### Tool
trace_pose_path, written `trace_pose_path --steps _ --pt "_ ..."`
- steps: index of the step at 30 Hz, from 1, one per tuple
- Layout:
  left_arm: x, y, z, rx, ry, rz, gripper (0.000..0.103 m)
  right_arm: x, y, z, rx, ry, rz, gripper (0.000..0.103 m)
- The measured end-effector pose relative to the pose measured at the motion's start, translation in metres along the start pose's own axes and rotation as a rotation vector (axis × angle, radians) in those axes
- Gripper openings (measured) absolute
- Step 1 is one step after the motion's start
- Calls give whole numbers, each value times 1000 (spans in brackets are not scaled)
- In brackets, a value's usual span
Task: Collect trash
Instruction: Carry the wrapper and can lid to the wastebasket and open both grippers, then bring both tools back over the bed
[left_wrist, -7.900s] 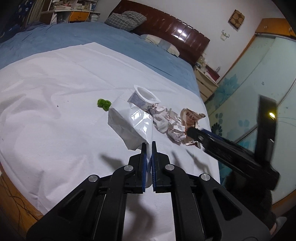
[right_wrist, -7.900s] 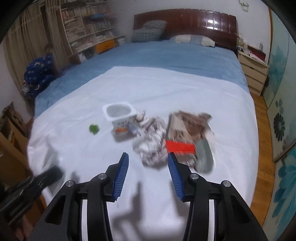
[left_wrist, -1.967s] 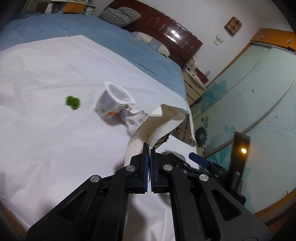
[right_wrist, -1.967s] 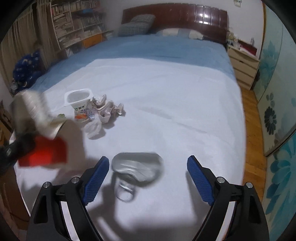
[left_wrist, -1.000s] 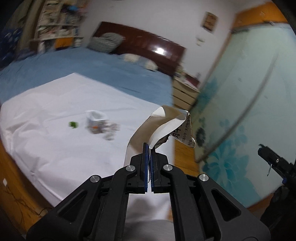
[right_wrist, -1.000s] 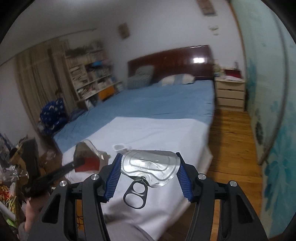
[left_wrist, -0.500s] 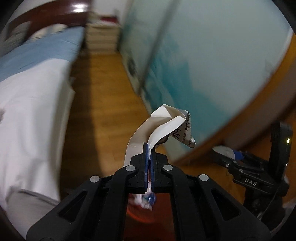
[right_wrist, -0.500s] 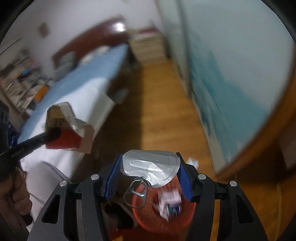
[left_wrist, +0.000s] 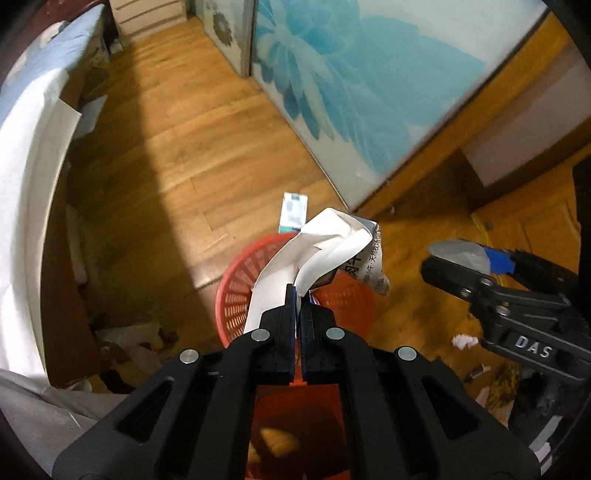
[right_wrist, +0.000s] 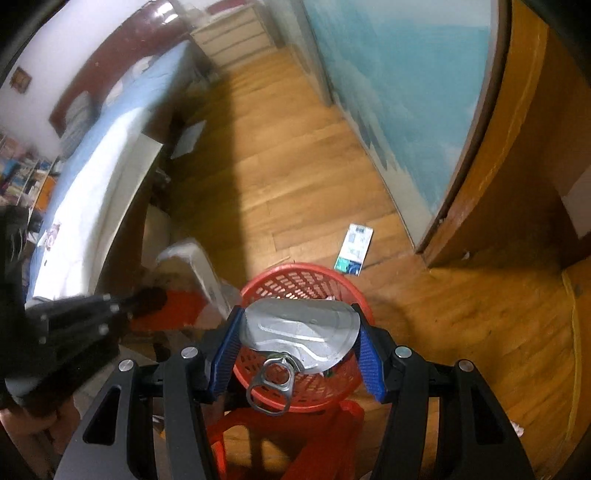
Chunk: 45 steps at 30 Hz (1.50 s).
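My left gripper (left_wrist: 298, 295) is shut on a crumpled paper wrapper (left_wrist: 325, 243), white inside with printed text, held just above a red mesh trash basket (left_wrist: 236, 291). My right gripper (right_wrist: 295, 332) is shut on a flat silver can lid (right_wrist: 299, 328) with a pull ring (right_wrist: 269, 384), held over the same red basket (right_wrist: 295, 280). In the left wrist view the right gripper (left_wrist: 476, 258) shows at the right with the lid. In the right wrist view the left gripper (right_wrist: 122, 306) shows at the left with the wrapper's red side (right_wrist: 181, 302).
The basket stands on a wooden floor (left_wrist: 177, 147). A small blue-green packet (right_wrist: 352, 249) lies on the floor beyond it. The bed with a white sheet (left_wrist: 22, 184) is at the left; a blue-flowered sliding door (left_wrist: 351, 81) is at the right. Paper scraps (left_wrist: 463, 341) lie nearby.
Both grippers have swung from the bed toward the floor and now hang over the red basket. The wrapper and the can lid stay gripped.
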<state>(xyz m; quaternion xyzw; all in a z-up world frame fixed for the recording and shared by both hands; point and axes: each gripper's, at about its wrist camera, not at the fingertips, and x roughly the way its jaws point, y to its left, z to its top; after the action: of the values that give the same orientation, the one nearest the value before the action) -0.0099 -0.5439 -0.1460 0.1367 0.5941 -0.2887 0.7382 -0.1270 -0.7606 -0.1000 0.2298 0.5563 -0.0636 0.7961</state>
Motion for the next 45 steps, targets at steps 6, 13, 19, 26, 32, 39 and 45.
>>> trace_pose_path --steps 6,13,19,26,32,39,45 --pt "-2 -2 -4 -5 3 4 2 14 6 5 5 7 -7 57" --pt "-8 6 -2 -47 -29 10 50 3 14 7 -2 -27 -31 61" --pt "-16 10 -4 -67 -71 -20 51 -14 29 15 -16 -75 -24 61" --pt "-58 46 -5 -174 -224 -104 51 -36 60 28 -70 -134 -9 66" --pt "-135 122 -27 -254 -427 -49 66 -42 136 37 -208 -167 55 71" --pt "-213 240 -101 -433 -590 200 76 -36 266 32 -378 -194 178 74" --pt "-238 317 -158 -613 -630 306 77 -27 386 8 -512 -227 287 76"
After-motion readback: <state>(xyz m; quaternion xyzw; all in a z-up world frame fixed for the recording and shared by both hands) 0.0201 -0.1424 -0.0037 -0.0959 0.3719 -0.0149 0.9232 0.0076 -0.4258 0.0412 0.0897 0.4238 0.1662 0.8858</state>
